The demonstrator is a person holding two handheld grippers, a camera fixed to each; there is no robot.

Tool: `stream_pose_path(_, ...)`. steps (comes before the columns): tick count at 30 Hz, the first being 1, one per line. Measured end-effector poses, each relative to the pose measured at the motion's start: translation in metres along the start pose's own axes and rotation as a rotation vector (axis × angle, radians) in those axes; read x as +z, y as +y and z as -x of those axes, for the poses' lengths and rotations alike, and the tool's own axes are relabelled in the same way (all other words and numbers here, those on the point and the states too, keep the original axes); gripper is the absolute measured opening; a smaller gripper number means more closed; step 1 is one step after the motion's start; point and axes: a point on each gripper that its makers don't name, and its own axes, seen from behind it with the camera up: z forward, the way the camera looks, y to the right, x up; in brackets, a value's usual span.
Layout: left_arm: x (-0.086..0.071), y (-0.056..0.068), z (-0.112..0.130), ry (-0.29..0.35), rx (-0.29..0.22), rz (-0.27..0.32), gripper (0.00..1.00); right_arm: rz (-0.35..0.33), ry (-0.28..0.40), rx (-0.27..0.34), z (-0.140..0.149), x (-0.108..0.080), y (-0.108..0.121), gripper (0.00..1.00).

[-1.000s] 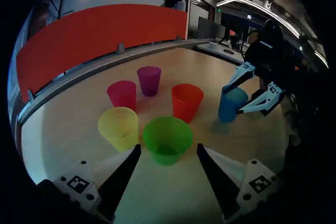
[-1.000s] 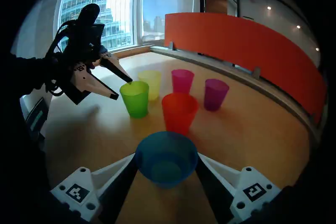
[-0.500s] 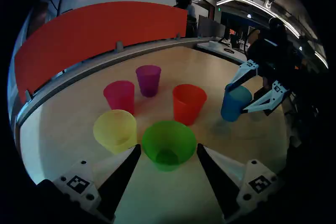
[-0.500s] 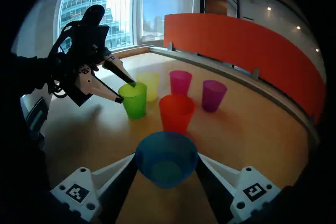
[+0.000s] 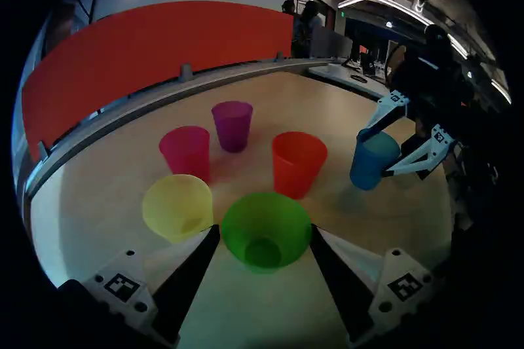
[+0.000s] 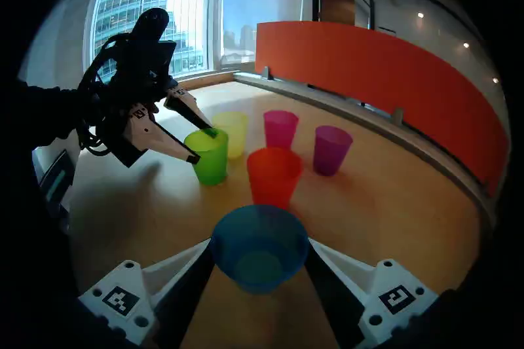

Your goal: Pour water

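Setting up the pour, by my reading: left gripper (image 5: 262, 228) straddles the green cup (image 5: 265, 244), which stands on the worktop (image 5: 262, 306) with its rim filling the gap between the jaws; whether they press on it I cannot tell. Right gripper (image 6: 260, 241) has its jaws clenched on the blue cup (image 6: 259, 254), apparently raised just off the worktop beyond the orange cup (image 5: 298, 162); translucent plastic, contents unclear. Next move likely needs the blue cup carried over the green rim and tipped slowly, green cup steadied.
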Motion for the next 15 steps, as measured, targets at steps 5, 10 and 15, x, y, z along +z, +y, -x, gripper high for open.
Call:
stream_pose_path(5,0.0026,-0.0002,-0.0002,-0.002,0.009,-0.002,0.99,-0.001,-0.001,0.000,0.0003,-0.0004,0.0005,0.92)
stream_pose_path(10,0.0043,-0.0011,0.0006,-0.002,0.010,-0.006,0.99,-0.001,-0.001,0.000,0.0000,-0.0011,0.0004,0.92)
stream_pose_path(15,0.0053,-0.0011,0.0017,-0.002,0.005,-0.009,0.99,-0.003,-0.001,0.001,-0.0002,-0.0018,0.0000,0.92)
